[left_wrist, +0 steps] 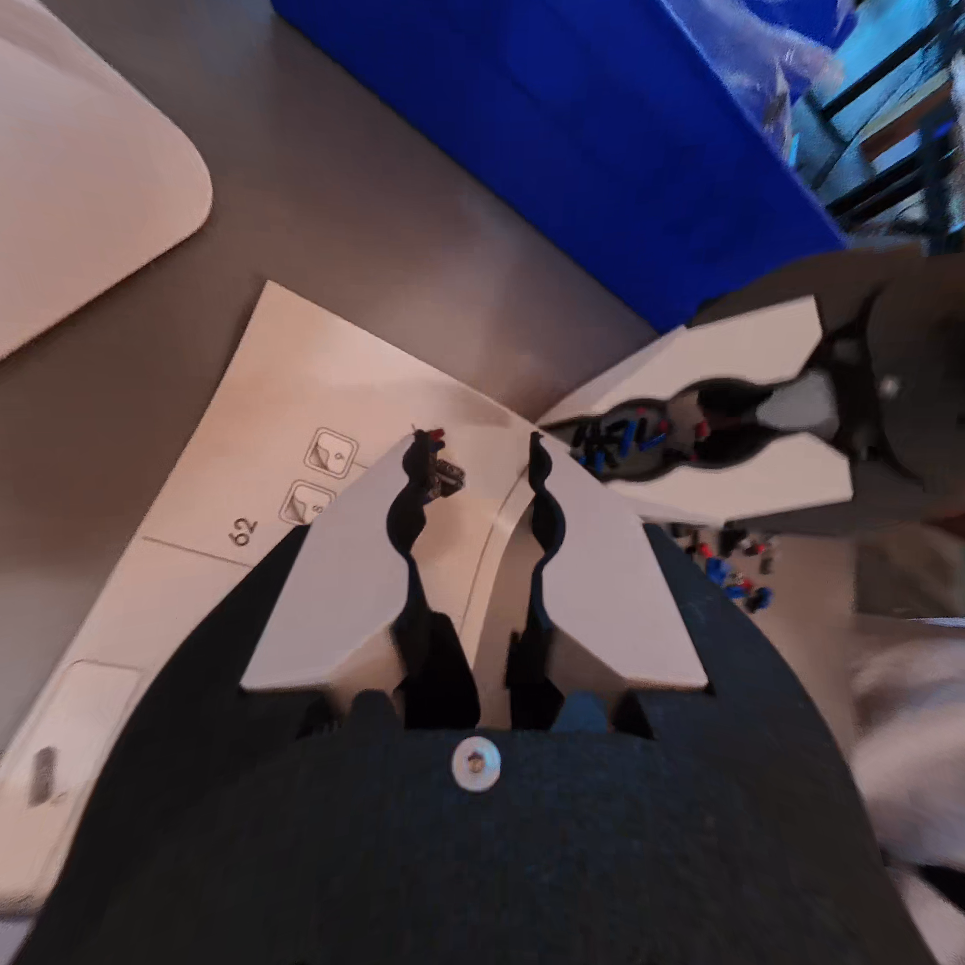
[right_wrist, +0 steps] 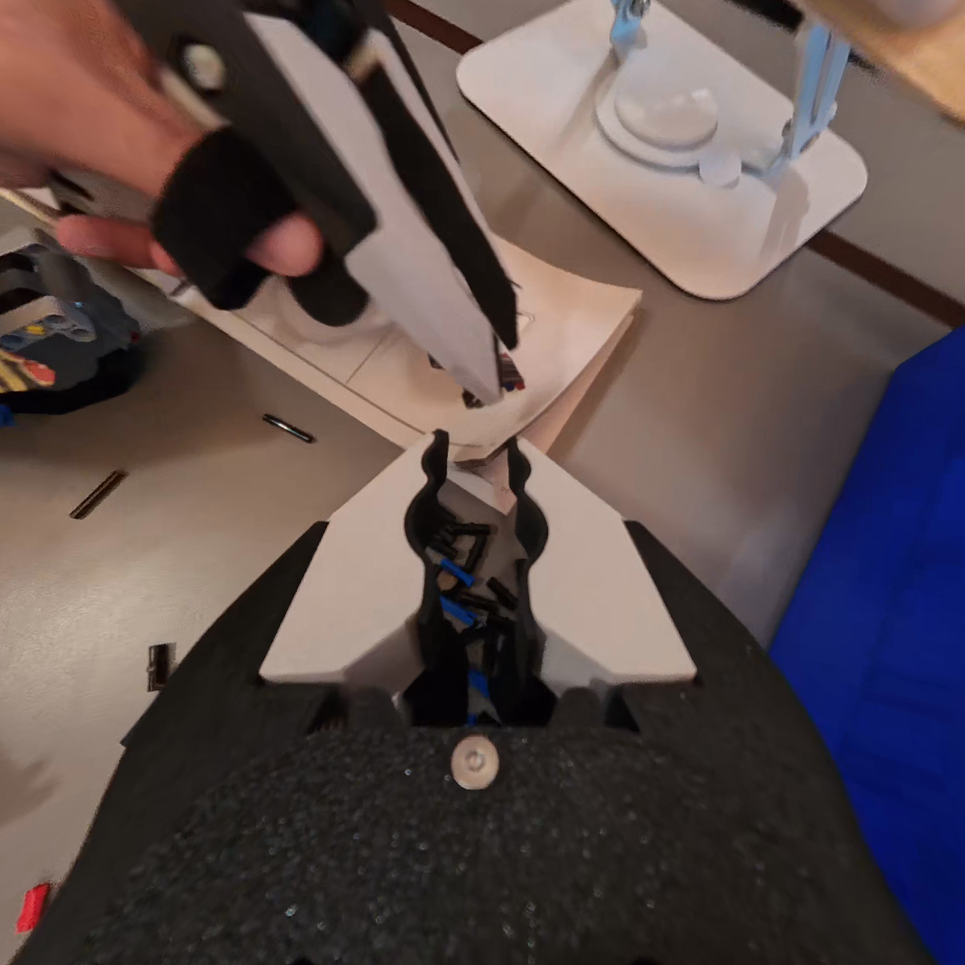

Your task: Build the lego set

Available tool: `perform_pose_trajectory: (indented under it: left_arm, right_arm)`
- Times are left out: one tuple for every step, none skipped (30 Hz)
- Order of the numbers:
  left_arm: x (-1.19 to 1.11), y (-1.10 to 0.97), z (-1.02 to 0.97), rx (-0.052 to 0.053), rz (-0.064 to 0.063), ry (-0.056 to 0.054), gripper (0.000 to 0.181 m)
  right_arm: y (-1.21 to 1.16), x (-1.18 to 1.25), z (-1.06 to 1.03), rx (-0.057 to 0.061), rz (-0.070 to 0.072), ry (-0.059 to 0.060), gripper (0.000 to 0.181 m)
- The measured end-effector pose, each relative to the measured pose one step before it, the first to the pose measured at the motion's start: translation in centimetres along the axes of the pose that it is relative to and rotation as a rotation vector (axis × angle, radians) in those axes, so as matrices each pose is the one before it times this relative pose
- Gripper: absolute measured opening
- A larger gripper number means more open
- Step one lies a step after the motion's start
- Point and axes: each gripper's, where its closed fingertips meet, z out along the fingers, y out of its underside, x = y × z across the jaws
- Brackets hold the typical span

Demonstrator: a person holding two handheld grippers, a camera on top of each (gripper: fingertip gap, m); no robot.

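Observation:
The open instruction booklet [left_wrist: 324, 376] lies on the grey table. My left gripper [left_wrist: 472, 444] is open, tips down over its page. A small dark piece with red and blue bits [left_wrist: 441, 470] sits at the left fingertip, not clamped; I cannot tell if it is real or printed. My right gripper [right_wrist: 478, 444] is narrowly open at the booklet's near corner [right_wrist: 485, 459], whose curled page edge lies between the jaws. A pile of black and blue pins [right_wrist: 465, 574] lies under it. A hand holds the left gripper [right_wrist: 488, 389] in the right wrist view; the right gripper [left_wrist: 564, 441] shows in the left.
A blue bin [left_wrist: 574, 130] stands beside the booklet, also in the right wrist view [right_wrist: 887, 626]. A white stand base [right_wrist: 663, 141] is behind. A part-built model [right_wrist: 52, 339] sits at far left. Loose black axles [right_wrist: 287, 428] and a red piece [right_wrist: 31, 908] lie on the table. Only a small space, under 4 cm, lies between the two pairs of fingers.

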Motion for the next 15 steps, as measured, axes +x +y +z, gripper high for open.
perform_pose_trajectory:
  left_arm:
    - [0.169,-0.121,0.183,-0.0035,-0.0545,0.0307,0.040]
    - [0.122,-0.126,0.157,-0.0033,-0.0518,0.0282,0.042]
    - [0.062,-0.100,0.148,-0.0051,-0.0459,0.0208,0.044]
    - [-0.002,-0.079,0.095,-0.0081,-0.0368,0.0139,0.044]
    - [-0.107,-0.106,0.042,-0.0070,-0.0214,0.0031,0.044]
    - [-0.282,-0.110,-0.014,-0.0044,-0.0118,-0.0119,0.042]
    - [-0.361,-0.063,-0.018,-0.0042,-0.0035,-0.0191,0.034]
    - [-0.273,0.059,0.022,-0.0076,0.0020,-0.0148,0.027]
    - [-0.108,0.134,0.056,-0.0095,0.0013,-0.0046,0.023]
    - [0.099,0.102,0.053,-0.0065,-0.0027,0.0071,0.014]
    - [0.186,0.103,0.031,-0.0045,-0.0005,0.0100,0.005]
    - [-0.017,0.138,0.012,-0.0090,0.0019,-0.0062,0.004]
    - [-0.027,0.090,-0.034,-0.0046,0.0157,-0.0088,0.002]
    - [-0.045,0.029,-0.083,-0.0013,0.0184,-0.0099,0.001]
    - [-0.002,-0.026,-0.132,0.0031,0.0103,-0.0054,0.000]
  right_arm:
    - [-0.330,-0.390,-0.077,0.0107,-0.0309,0.0005,0.022]
    - [-0.305,-0.266,-0.066,0.0116,-0.0298,0.0102,0.022]
    - [-0.234,-0.275,-0.018,0.0098,-0.0297,0.0086,0.021]
    - [-0.118,-0.349,0.062,0.0031,-0.0287,0.0032,0.022]
    - [-0.034,-0.099,0.076,-0.0013,-0.0255,0.0173,0.022]
    - [-0.057,-0.195,0.080,0.0020,-0.0275,0.0096,0.022]
    - [-0.084,-0.205,0.042,0.0043,-0.0240,0.0097,0.022]
    - [-0.103,-0.089,-0.021,0.0052,-0.0202,0.0152,0.022]
    - [-0.074,-0.147,-0.019,0.0040,-0.0198,0.0076,0.022]
    - [-0.002,-0.114,0.037,-0.0011,-0.0159,0.0065,0.022]
    - [0.044,-0.100,0.081,-0.0016,-0.0108,0.0030,0.022]
    - [-0.006,-0.183,0.072,0.0032,-0.0056,-0.0067,0.022]
    - [0.028,-0.117,0.075,0.0017,0.0028,-0.0061,0.022]
    - [0.024,-0.141,0.063,0.0009,0.0063,-0.0120,0.022]
    - [-0.049,-0.118,0.035,0.0064,0.0083,-0.0125,0.024]
